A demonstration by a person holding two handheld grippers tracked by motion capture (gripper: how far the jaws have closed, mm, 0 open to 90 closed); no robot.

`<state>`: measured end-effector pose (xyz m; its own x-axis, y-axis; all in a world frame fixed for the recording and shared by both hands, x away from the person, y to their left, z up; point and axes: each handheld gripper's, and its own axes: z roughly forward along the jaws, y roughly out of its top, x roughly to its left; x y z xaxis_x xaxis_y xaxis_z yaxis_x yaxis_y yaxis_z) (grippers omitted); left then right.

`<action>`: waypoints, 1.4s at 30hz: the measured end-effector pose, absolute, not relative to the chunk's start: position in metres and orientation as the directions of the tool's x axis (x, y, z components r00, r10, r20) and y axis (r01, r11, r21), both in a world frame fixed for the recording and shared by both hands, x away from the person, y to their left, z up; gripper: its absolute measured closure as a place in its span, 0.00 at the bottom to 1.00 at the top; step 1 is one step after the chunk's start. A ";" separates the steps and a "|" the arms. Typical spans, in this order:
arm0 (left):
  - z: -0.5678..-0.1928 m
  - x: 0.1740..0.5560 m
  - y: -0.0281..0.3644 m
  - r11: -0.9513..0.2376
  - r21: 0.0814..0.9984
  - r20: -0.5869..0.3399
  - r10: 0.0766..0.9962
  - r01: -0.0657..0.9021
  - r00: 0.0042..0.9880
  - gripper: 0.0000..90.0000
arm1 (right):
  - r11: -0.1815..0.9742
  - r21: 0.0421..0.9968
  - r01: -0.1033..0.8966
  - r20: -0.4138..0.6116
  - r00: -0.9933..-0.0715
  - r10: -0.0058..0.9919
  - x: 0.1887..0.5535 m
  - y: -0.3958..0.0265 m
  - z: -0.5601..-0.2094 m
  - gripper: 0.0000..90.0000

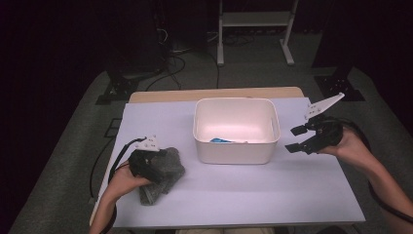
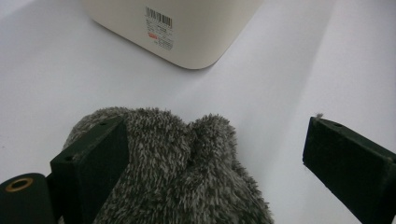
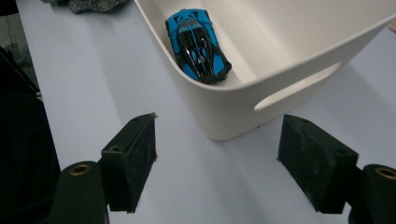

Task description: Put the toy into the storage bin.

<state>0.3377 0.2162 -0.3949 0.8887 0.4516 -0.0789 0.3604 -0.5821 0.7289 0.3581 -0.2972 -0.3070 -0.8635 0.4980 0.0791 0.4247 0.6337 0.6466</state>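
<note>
A grey fuzzy cloth lies bunched at the table's near left. My left gripper rests over it. In the left gripper view the grey fuzzy cloth sits between the wide jaws of my left gripper: one pad is against the fur and the other stands well clear. A white bin stands in the middle with a blue toy car lying inside. My right gripper hovers open just right of the bin with nothing between its jaws. The right gripper view looks over the bin rim at the blue toy car.
A white sheet covers the table, with a wooden edge showing at the back. Bare sheet lies in front of the bin and on either side of it. Cables trail off the left edge. A white stand's legs are on the floor behind.
</note>
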 end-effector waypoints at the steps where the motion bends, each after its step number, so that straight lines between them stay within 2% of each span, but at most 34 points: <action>1: -0.395 0.338 0.216 -0.582 0.729 -0.079 0.452 0.361 0.889 0.07 | 0.632 0.648 0.425 0.079 -0.863 0.500 0.357 -0.299 -0.309 0.30; 42: -0.395 0.337 0.220 -0.583 0.727 -0.076 0.457 0.363 0.886 0.07 | 0.503 0.649 0.570 0.231 -0.778 0.584 0.336 -0.339 -0.399 0.28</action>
